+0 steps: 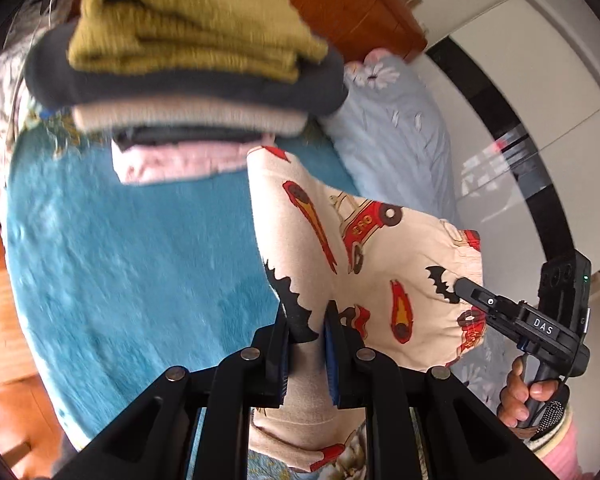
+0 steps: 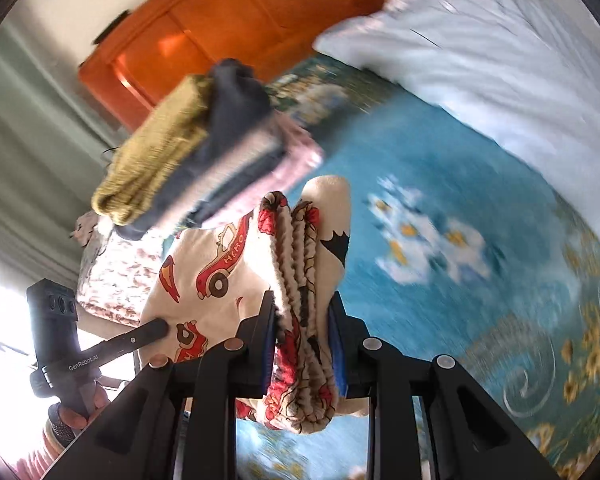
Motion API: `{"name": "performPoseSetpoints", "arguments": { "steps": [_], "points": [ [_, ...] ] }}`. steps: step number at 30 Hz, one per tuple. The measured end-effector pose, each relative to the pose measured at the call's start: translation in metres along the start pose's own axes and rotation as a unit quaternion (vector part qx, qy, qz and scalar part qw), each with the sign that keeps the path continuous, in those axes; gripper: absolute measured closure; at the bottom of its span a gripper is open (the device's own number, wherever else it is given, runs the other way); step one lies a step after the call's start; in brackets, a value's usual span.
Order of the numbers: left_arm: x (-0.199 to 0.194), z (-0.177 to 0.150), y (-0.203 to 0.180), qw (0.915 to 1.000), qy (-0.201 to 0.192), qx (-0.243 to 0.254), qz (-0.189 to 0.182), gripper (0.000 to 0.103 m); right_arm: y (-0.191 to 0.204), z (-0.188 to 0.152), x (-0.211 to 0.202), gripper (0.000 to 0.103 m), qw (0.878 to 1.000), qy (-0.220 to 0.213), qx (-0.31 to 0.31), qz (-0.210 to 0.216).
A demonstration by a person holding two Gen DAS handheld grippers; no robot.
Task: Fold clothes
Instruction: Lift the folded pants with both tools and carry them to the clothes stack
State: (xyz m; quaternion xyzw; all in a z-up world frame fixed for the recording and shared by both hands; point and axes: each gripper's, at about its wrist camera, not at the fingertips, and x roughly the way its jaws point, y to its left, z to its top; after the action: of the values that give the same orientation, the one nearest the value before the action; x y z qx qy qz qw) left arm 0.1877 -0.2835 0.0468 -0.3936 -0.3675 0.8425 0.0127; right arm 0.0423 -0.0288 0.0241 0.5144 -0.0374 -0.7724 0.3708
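A cream garment printed with red cars, flames and black bats [image 1: 364, 264] hangs in the air between both grippers above the blue bedspread [image 1: 120, 260]. My left gripper [image 1: 307, 320] is shut on one edge of it. My right gripper [image 2: 303, 308] is shut on its bunched, ribbed edge [image 2: 296, 280]. The right gripper also shows in the left wrist view [image 1: 466, 286], and the left gripper shows in the right wrist view [image 2: 160, 326]. A stack of folded clothes [image 1: 188, 64] lies behind, olive on top, then dark grey, beige and pink; it also shows in the right wrist view [image 2: 204, 148].
A pale blue floral quilt [image 1: 396, 128] lies to the right on the bed. An orange wooden headboard [image 2: 228, 24] stands behind the stack. White cabinets [image 1: 540, 80] stand at far right. The bedspread has a flower print [image 2: 428, 240].
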Motion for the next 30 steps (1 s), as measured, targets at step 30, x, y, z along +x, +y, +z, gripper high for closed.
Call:
{"name": "performPoseSetpoints", "arguments": {
  "steps": [30],
  "points": [
    [-0.111, 0.289, 0.082, 0.9968, -0.054, 0.046, -0.038, 0.087, 0.237, 0.257, 0.09, 0.078, 0.997, 0.012, -0.063, 0.03]
  ]
}}
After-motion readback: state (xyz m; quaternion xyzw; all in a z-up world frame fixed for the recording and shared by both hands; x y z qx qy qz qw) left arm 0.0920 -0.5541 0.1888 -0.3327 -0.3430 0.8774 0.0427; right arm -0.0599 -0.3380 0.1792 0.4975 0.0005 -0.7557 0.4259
